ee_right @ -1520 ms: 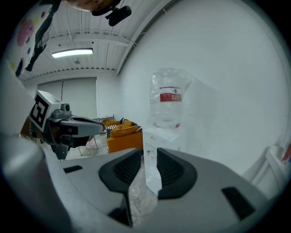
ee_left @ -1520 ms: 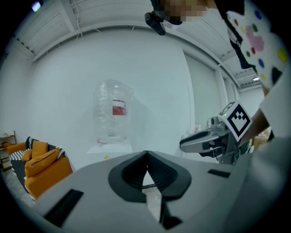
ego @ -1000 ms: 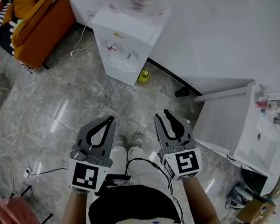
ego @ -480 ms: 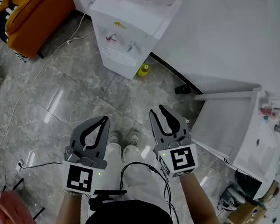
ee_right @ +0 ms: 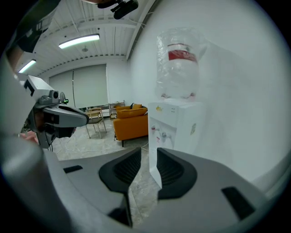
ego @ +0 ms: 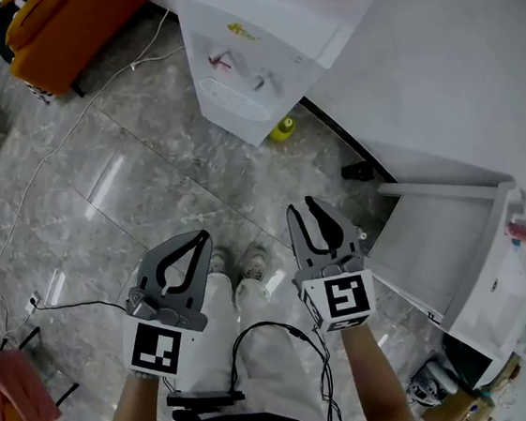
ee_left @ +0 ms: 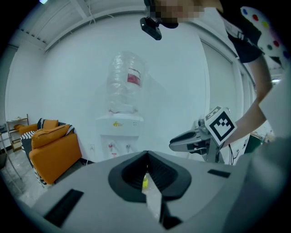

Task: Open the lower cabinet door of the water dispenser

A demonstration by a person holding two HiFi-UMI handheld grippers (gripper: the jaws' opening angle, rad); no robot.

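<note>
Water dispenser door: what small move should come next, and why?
Probably step closer, bringing the right gripper toward the door: the dispenser stands well ahead across the floor, untouched, and the right jaws are apart and empty.

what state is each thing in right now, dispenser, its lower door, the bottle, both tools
water dispenser: upright by the wall, apart from both tools
lower cabinet door: looks shut, flush with the front
water bottle: seated neck down on top of the dispenser
left tool: jaws shut, nothing held
right tool: jaws apart, nothing between them
</note>
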